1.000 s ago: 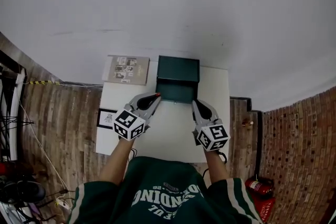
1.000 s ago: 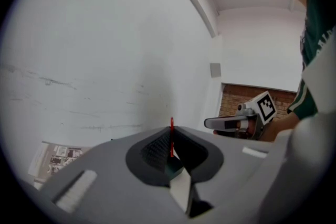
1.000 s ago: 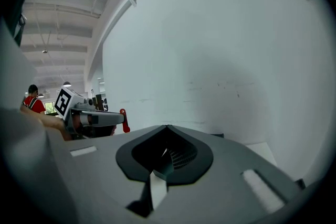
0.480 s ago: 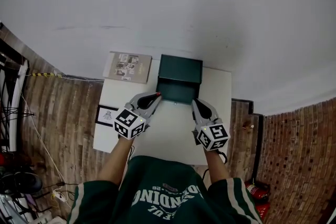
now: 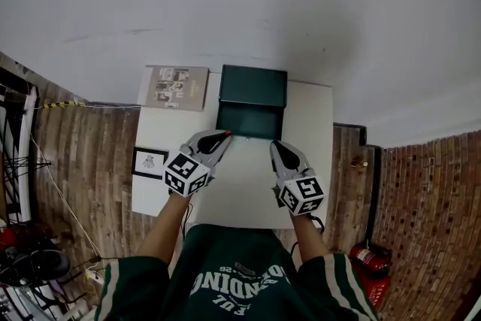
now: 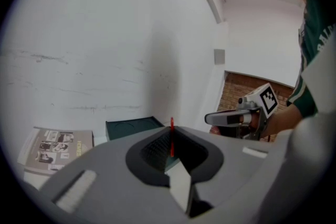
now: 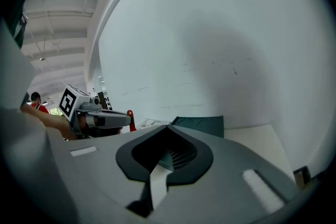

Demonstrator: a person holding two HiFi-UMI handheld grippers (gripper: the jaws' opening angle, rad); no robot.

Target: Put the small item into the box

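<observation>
- Vs 0.5 s ago: whole scene sits a bit further left in head view. Grippers and box keep the same relation, and the item is still not in the box.
- Left gripper: grey plastic jaws w/ ribbed black pads, pinching a small thin red item. The item stands upright as a narrow glossy strip, sticking out past the jaw tips.
- The item is at the front-left corner of the dark green rectangular box. Can't tell if it's over the rim or just short of it.
- The box is matte, lid open and standing up at the back, at the far edge of the smooth white table.
- Right gripper: jaws pressed together, nothing btwn them, near the box's front-right corner.
- Printed booklet lies flat just left of the box.
</observation>
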